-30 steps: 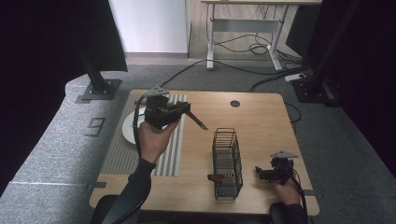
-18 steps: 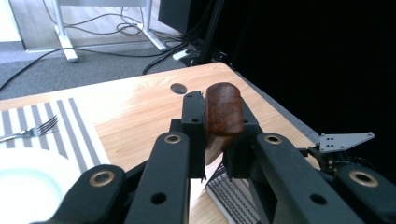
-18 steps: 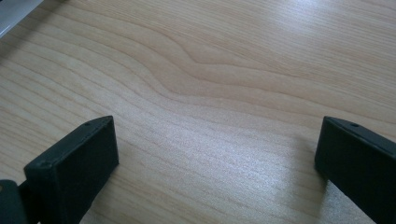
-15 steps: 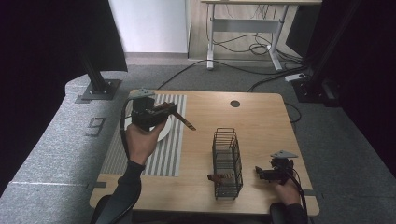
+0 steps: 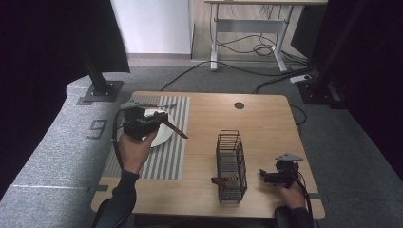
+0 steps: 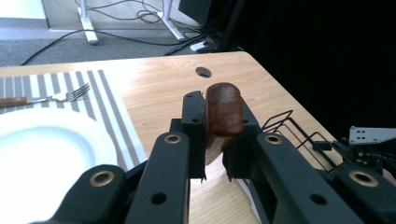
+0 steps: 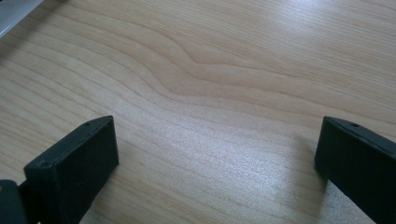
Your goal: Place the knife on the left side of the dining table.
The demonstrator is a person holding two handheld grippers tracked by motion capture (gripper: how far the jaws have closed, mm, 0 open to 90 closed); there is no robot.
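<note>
Lab-like recording room, black curtains [image 5: 43,71], grey carpet [image 5: 57,152], camera-stand base [image 5: 100,90], floor cables [image 5: 247,47] (office-style desk frame [image 5: 247,28] behind)

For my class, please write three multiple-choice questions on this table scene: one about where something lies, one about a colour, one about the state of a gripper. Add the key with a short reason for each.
1. Where does the fork lie?
A. on the striped placemat, beyond the white plate
B. inside the wire basket
C. on the floor

2. What colour is the handle held by the left gripper?
A. green
B. reddish brown
C. white

3. How do the right gripper jaws stand?
A. shut on a fork
B. shut on the plate
C. open over bare wood

Key: A, the fork rests on the stripes past the plate; B, the clamped handle is wood brown; C, wide gap, nothing between them.
</note>
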